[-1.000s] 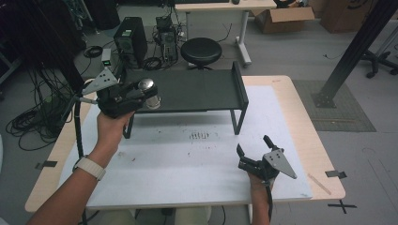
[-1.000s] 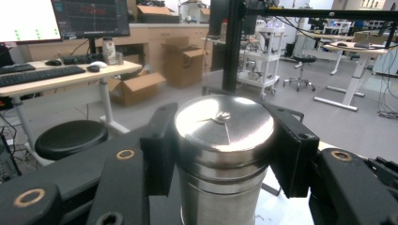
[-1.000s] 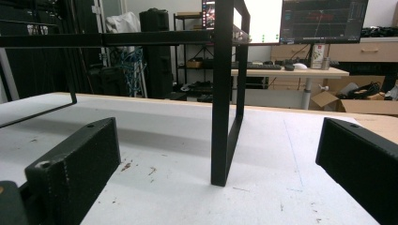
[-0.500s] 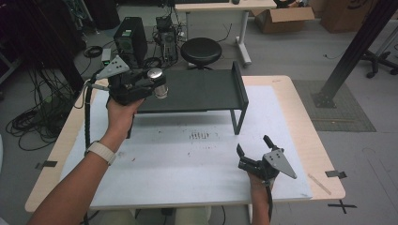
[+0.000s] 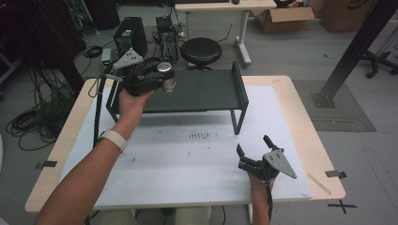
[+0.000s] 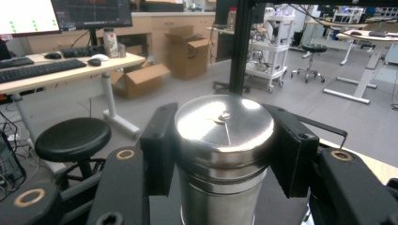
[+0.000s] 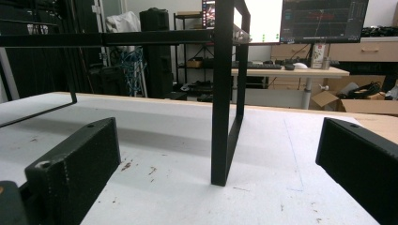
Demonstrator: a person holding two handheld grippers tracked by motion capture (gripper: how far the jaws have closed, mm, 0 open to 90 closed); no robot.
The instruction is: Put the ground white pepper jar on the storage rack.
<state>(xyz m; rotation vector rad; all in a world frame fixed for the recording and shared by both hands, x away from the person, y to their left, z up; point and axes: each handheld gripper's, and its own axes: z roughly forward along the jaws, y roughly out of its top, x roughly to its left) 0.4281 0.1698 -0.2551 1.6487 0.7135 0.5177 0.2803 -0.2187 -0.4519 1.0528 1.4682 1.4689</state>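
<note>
A shiny steel canister (image 5: 166, 80) with a flat lid is upright between the jaws of my left gripper (image 5: 162, 82), which is shut on it over the left part of a black metal shelf (image 5: 206, 91). In the left gripper view both black pads (image 6: 159, 145) press on the sides of the canister (image 6: 224, 140). Whether its base touches the shelf top I cannot tell. My right gripper (image 5: 253, 145) rests open on the white table cover near the front right. Nothing is between its jaws (image 7: 216, 154), and the shelf's front leg (image 7: 225, 117) stands ahead of it.
The shelf stands on thin legs at the back of the white-covered table (image 5: 187, 159). A black stool (image 5: 201, 52), computer towers and cables sit on the floor behind the table. Faint dark marks (image 5: 199, 136) dot the cover's middle.
My left hand has carried the canister to the right and farther back, from the shelf's left end to above its top. The right gripper has stayed still.
</note>
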